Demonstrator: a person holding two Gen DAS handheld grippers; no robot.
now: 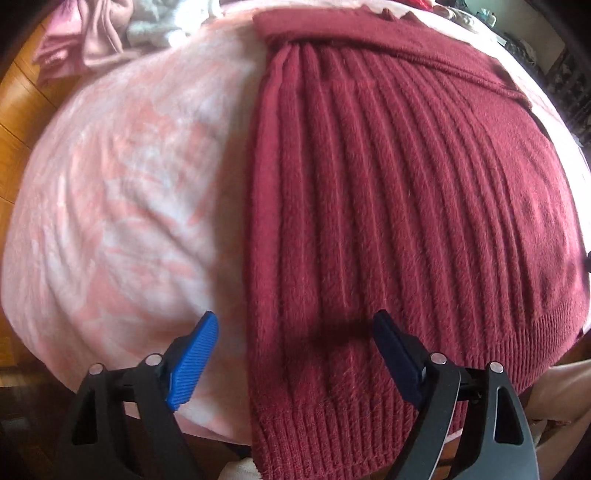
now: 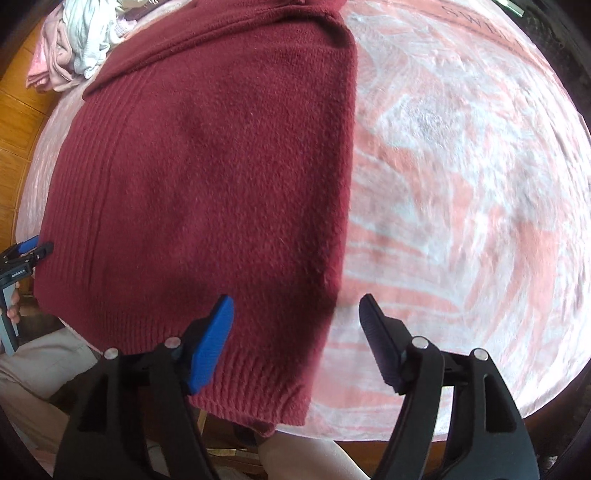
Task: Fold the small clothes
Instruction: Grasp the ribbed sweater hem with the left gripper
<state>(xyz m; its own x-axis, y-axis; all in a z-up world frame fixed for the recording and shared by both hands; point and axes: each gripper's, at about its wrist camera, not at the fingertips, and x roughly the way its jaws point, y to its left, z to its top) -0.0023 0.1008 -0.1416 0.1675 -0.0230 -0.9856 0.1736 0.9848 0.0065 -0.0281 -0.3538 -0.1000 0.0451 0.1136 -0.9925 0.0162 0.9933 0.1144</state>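
A dark red ribbed knit sweater lies flat on a pink and white blanket, its hem at the near edge. A sleeve or folded part lies across its top. My left gripper is open and empty, just above the sweater's near left corner. In the right wrist view the sweater fills the left half. My right gripper is open and empty over the sweater's near right corner. The left gripper also shows in the right wrist view at the sweater's left edge.
A pile of pink and pale clothes lies at the far left; it also shows in the right wrist view. Wooden floor is at the left. The blanket spreads to the right. The person's legs are near the front edge.
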